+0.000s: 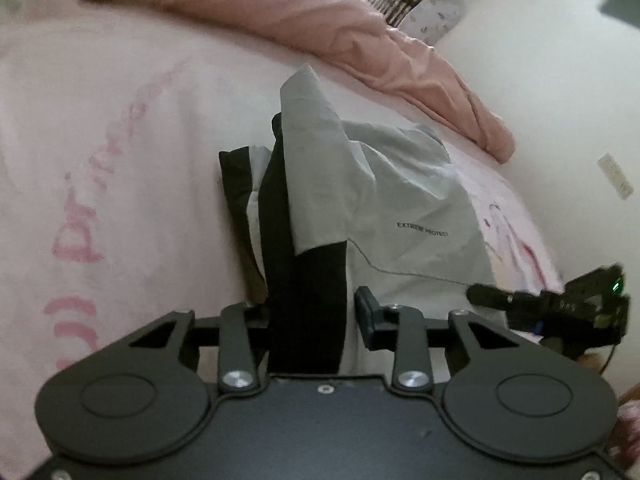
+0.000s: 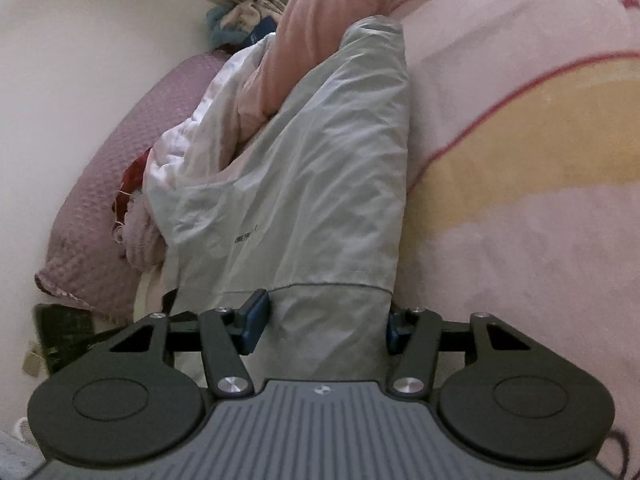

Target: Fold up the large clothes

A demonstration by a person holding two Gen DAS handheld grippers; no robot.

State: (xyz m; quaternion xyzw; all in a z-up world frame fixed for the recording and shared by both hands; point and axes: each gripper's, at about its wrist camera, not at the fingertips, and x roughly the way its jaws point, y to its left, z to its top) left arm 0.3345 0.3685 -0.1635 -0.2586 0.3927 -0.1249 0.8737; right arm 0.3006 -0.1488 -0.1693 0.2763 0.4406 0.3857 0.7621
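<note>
a grey jacket (image 1: 400, 208) w/ black lining is lying on a pink bedsheet (image 1: 120, 140), partly gathered, as two hand-held grippers are working its near edge. in the left wrist view the left gripper (image 1: 312, 316) is reaching around a black strip of the garment that is running up between its fingers; the right-hand finger (image 1: 366, 308) is standing just off the cloth w/ a pale gap showing, the other finger is hidden behind the strip, so a firm pinch is not confirmed — jaws are reading as part-closed around the fabric, not yet clamping. the right gripper (image 2: 324, 324) is straddling the jacket's grey hem in the right wrist view, blue-padded fingers (image 2: 254, 320) sitting at either side of a wide bunch of cloth; whether the pads are pressing is hard to tell, looks like touching at the edges. it is also showing at the right edge of the left view, beside the jacket. a pink duvet (image 1: 340, 40) is piled behind, a purple pillow (image 2: 104, 168) lying by the wall.

progress, by judgement: early to mid. one flap is already turned over showing lining, a sleeve or panel is standing up in a peak, no neat rectangle yet. left to do: securing both corners, carrying the fold across, flattening, further halving.
</note>
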